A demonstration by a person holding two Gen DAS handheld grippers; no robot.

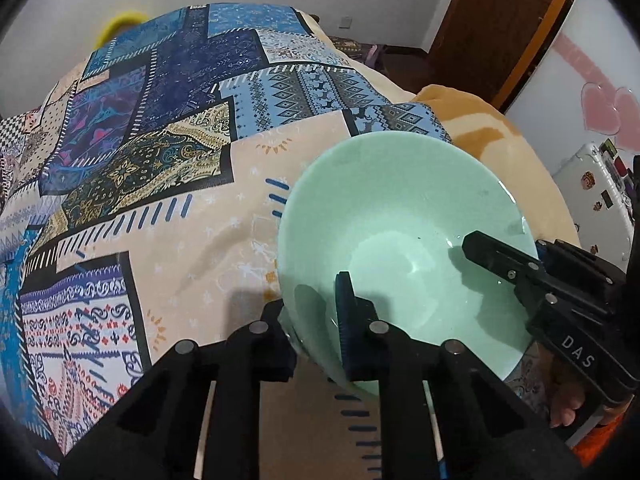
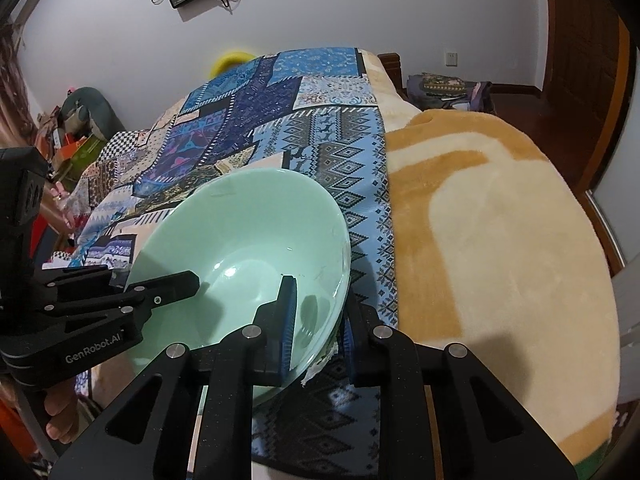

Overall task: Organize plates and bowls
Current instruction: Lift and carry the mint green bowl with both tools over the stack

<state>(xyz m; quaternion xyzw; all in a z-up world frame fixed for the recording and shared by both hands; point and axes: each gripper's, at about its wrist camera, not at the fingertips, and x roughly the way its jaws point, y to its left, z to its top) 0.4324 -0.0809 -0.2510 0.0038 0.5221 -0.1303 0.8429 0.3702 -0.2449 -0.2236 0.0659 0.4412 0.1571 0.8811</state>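
A pale green bowl (image 1: 400,208) rests tilted on a patchwork cloth over a bed. My left gripper (image 1: 310,308) is shut on the bowl's near rim, one blue-padded finger inside and the other outside. In the right wrist view the same bowl (image 2: 248,224) fills the centre. My right gripper (image 2: 320,300) is shut on its right rim, with the wall pinched between the pads. Each view also shows the other gripper's inner finger (image 1: 496,258) (image 2: 172,284) reaching into the bowl from the side. The bowl holds nothing.
The patterned blue and beige cloth (image 1: 168,168) covers the left of the bed; a fuzzy cream and tan blanket (image 2: 500,240) covers the right. A yellow ring (image 2: 230,60) lies at the far end. A wooden door (image 1: 500,20) and a white suitcase (image 1: 592,196) stand beyond.
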